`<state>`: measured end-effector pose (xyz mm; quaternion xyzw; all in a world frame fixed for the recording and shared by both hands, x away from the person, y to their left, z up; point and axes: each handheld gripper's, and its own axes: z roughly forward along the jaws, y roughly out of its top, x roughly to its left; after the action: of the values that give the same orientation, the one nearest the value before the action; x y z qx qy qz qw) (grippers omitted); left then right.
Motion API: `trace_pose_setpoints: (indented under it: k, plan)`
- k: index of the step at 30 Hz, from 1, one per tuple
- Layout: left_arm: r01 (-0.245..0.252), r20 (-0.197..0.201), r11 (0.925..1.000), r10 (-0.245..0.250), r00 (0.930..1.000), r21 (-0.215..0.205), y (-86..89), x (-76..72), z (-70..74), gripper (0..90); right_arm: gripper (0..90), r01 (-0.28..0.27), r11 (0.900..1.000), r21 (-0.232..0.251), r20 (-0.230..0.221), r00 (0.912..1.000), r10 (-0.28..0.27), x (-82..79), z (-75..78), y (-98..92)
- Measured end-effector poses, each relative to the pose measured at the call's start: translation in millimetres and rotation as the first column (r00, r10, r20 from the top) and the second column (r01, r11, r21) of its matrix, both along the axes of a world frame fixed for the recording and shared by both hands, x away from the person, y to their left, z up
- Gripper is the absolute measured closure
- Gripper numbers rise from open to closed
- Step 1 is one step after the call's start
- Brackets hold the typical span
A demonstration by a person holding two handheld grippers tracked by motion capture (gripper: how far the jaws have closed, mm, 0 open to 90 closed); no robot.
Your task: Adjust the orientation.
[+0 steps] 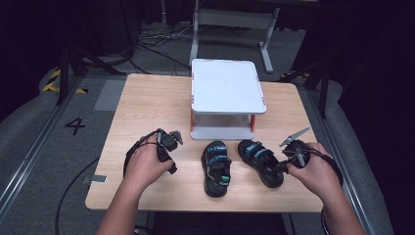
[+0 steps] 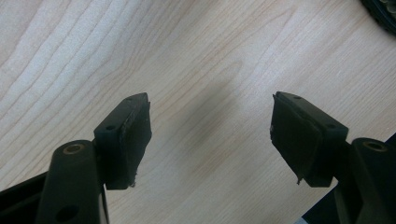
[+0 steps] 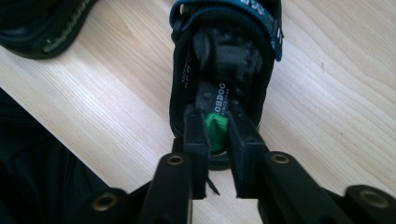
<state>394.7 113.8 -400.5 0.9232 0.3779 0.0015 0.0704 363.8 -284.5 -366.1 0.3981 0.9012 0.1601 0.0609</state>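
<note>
Two black sandals are seen low at centre of a wooden table (image 1: 147,98). The right sandal's (image 1: 260,161) green heel tab (image 3: 215,130) is pinched by the right gripper (image 3: 217,135); the left gripper (image 2: 210,135) is held spread over bare wood, left of the left sandal (image 1: 216,168).
</note>
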Motion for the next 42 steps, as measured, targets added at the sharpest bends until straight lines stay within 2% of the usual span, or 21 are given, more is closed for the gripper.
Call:
trace_pose_setpoints:
  k: [2,4,8,14,17,21,23,24,25,26,28,30,31,33,35,36,37,38,39,40,42]
  plan:
    - [-0.002,0.003,1.0,0.002,1.0,-0.006,1.6,-1.2,0.4,29.8,82.4,-0.011,1.0,0.011,0.006,0.9999,0.011,-0.5,1.2,1.6]
    - [-0.013,0.009,0.9999,0.013,0.9999,-0.011,5.3,-4.2,1.3,30.0,84.1,-0.023,0.999,0.043,0.017,0.9996,0.023,-2.2,5.9,7.2]
    - [-0.032,0.014,0.9995,0.032,0.9994,-0.009,12.4,-9.9,1.3,30.0,84.1,-0.085,0.991,0.098,0.006,0.9963,0.085,-4.7,10.1,22.8]
    - [-0.038,0.014,0.9993,0.038,0.9992,-0.007,16.9,-13.5,1.3,30.1,84.9,-0.217,0.964,0.156,0.01,0.9759,0.218,-10.3,8.1,55.4]
    - [-0.036,0.014,0.9993,0.036,0.9992,-0.007,15.0,-13.2,0.0,30.0,85.5,-0.254,0.954,0.16,-0.058,0.9621,0.266,-11.9,-1.1,65.7]
    - [-0.026,0.007,0.9996,0.026,0.9996,-0.012,13.6,-11.6,-0.2,29.9,84.3,-0.25,0.958,0.145,-0.061,0.9636,0.26,-12.9,0.4,63.7]
    - [-0.031,0.009,0.9994,0.031,0.9995,-0.012,13.3,-11.9,0.7,29.8,76.5,-0.244,0.959,0.144,-0.052,0.9658,0.254,-12.5,1.7,61.1]
    - [-0.034,0.012,0.9993,0.034,0.9994,-0.015,13.7,-12.4,1.0,29.8,73.3,-0.243,0.96,0.141,-0.043,0.9669,0.252,-12.1,2.6,59.3]
    - [-0.032,0.012,0.9994,0.032,0.9994,-0.015,14.2,-12.7,1.5,29.8,67.9,-0.231,0.96,0.158,-0.006,0.9719,0.235,-10.9,5.4,55.9]
    - [-0.036,0.019,0.9992,0.036,0.9992,-0.02,15.4,-13.6,1.8,29.8,66.2,-0.221,0.961,0.165,0.012,0.975,0.222,-9.6,7.6,53.5]
    - [-0.042,0.017,0.9989,0.042,0.999,-0.02,17.3,-15.2,2.4,29.8,58.0,-0.195,0.97,0.143,0.069,0.98,0.187,-5.0,12.2,47.7]
    - [-0.049,0.018,0.9987,0.049,0.9986,-0.018,19.6,-17.2,1.8,29.7,52.6,-0.168,0.983,0.076,0.143,0.9773,0.156,1.9,11.4,44.5]
    - [-0.053,0.014,0.9985,0.053,0.9985,-0.013,20.8,-18.2,1.8,29.6,51.4,-0.163,0.986,0.035,0.154,0.9757,0.156,6.0,8.3,44.3]
    - [-0.062,0.013,0.9979,0.063,0.998,-0.019,22.8,-20.0,1.1,29.4,49.3,-0.17,0.985,0.004,0.163,0.9724,0.167,14.6,-1.0,46.0]
    - [-0.066,0.014,0.9976,0.066,0.9977,-0.021,24.7,-21.2,0.7,29.4,49.7,-0.183,0.983,-0.032,0.139,0.9727,0.186,22.3,-11.8,49.8]
    - [-0.066,0.014,0.9976,0.066,0.9977,-0.021,24.7,-21.2,0.7,29.4,54.5,-0.196,0.98,-0.035,0.131,0.9711,0.199,25.6,-16.8,51.9]
    - [-0.071,0.012,0.9972,0.071,0.9974,-0.021,26.1,-22.1,0.5,29.4,64.4,-0.207,0.978,-0.038,0.111,0.9714,0.21,28.4,-21.7,54.4]
    - [-0.073,0.017,0.9972,0.073,0.9972,-0.018,26.6,-22.5,0.2,29.3,68.3,-0.212,0.976,-0.046,0.099,0.9714,0.216,29.4,-23.7,55.9]
    - [-0.073,0.011,0.9972,0.074,0.9972,-0.017,27.2,-23.0,0.1,29.3,70.5,-0.223,0.973,-0.057,0.116,0.9666,0.228,30.4,-24.2,57.2]
    - [-0.073,0.011,0.9972,0.074,0.9972,-0.017,27.2,-23.0,0.1,29.3,70.5,-0.223,0.973,-0.057,0.116,0.9666,0.228,30.4,-24.2,57.2]
    - [-0.076,0.008,0.997,0.076,0.9971,-0.017,29.8,-24.5,-1.5,29.4,71.8,-0.237,0.971,-0.036,0.141,0.9604,0.24,30.6,-20.7,61.0]
